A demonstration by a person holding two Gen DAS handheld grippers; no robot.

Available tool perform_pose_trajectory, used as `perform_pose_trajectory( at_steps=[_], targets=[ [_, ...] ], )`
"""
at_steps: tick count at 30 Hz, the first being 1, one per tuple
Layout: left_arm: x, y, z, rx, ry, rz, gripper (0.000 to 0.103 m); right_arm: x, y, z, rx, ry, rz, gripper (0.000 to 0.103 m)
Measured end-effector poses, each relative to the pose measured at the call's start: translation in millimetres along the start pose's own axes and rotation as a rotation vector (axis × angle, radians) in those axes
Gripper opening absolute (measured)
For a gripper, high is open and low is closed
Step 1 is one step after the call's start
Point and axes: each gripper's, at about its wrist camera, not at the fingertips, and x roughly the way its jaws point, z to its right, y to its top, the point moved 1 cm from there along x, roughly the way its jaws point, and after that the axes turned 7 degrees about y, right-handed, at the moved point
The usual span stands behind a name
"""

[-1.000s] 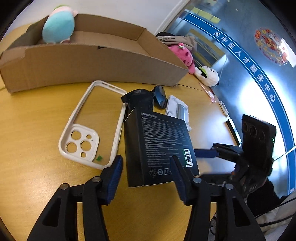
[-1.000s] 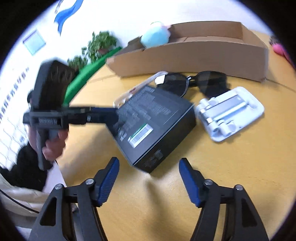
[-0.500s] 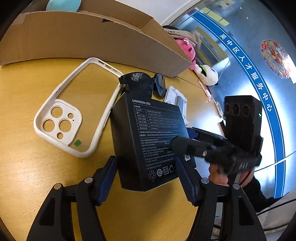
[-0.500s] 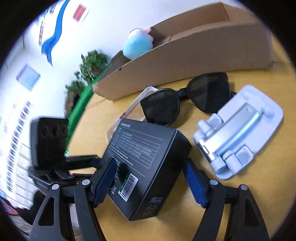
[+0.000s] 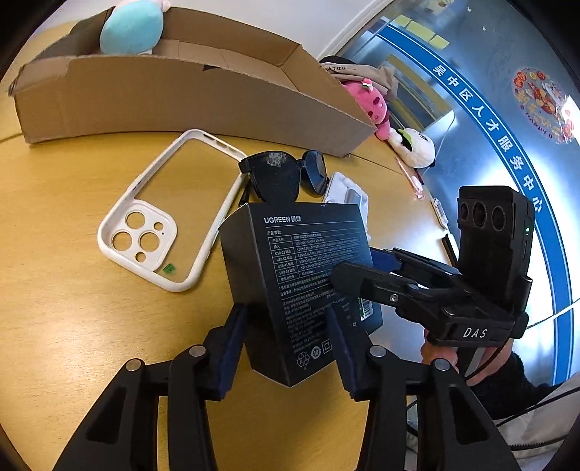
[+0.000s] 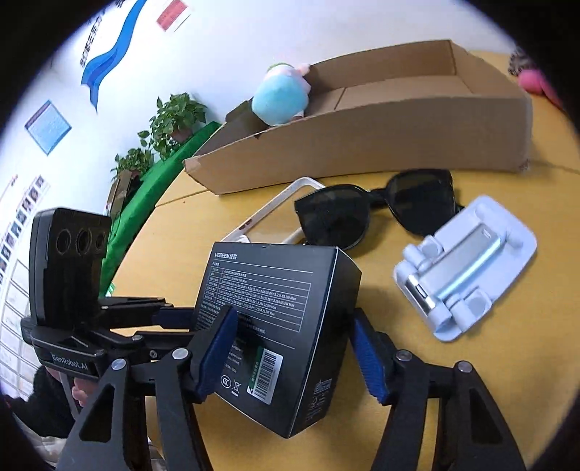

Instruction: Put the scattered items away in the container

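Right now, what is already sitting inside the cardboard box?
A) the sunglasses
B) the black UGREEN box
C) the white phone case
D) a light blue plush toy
D: the light blue plush toy sits inside the cardboard box, while the sunglasses and white phone case lie on the table and the black UGREEN box is between both tools.

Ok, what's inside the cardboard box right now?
A light blue plush toy sits at one end of the cardboard box. The rest of the visible floor is bare cardboard; the near wall hides the strip behind it.
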Motion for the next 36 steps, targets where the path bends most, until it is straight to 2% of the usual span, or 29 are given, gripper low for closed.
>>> perform_pose_trajectory(
  at_steps=[7, 9, 10, 14, 15, 17, 18, 21, 24, 27, 32, 36],
  targets=[
    [8, -1, -16, -0.083, -0.070, -0.019, 0.050, 0, -4, 24, 0.094, 0.084, -0.051, 0.063],
    [10, 0, -19, -0.093, -0.064, -0.024, 0.060, 0, -2, 32, 0.121, 0.103, -0.056, 0.070],
    [13, 0, -21, -0.099, -0.057, -0.029, 0.070, 0, -1, 36, 0.127, 0.108, -0.054, 0.070],
    [23, 0, -12, -0.078, -0.116, -0.052, 0.074, 4, 7, 42, 0.127, 0.149, -0.055, 0.071],
    [24, -1, -6, -0.053, -0.094, -0.050, 0.074, 7, 8, 40, 0.123, 0.163, -0.063, 0.073],
    [25, -3, 4, -0.008, -0.038, -0.048, 0.074, 13, 8, 27, 0.058, 0.105, -0.073, 0.074],
    [25, -2, 4, -0.014, -0.031, -0.045, 0.074, 13, 9, 23, 0.044, 0.081, -0.072, 0.074],
    [22, -1, -12, -0.112, -0.066, -0.043, 0.063, 11, 6, 22, 0.054, 0.067, -0.045, 0.072],
    [15, -2, -9, -0.110, -0.038, -0.010, 0.058, 4, 1, 19, 0.056, 0.062, -0.022, 0.065],
    [6, 3, -4, -0.096, -0.004, 0.032, 0.057, -5, -1, 9, 0.030, 0.047, 0.021, 0.061],
    [-7, 12, 0, -0.074, 0.004, 0.068, 0.057, -27, 10, -8, -0.036, 0.027, 0.121, 0.052],
    [-17, 17, 6, -0.048, 0.010, 0.120, 0.057, -41, 19, -19, -0.090, 0.020, 0.189, 0.050]
  ],
)
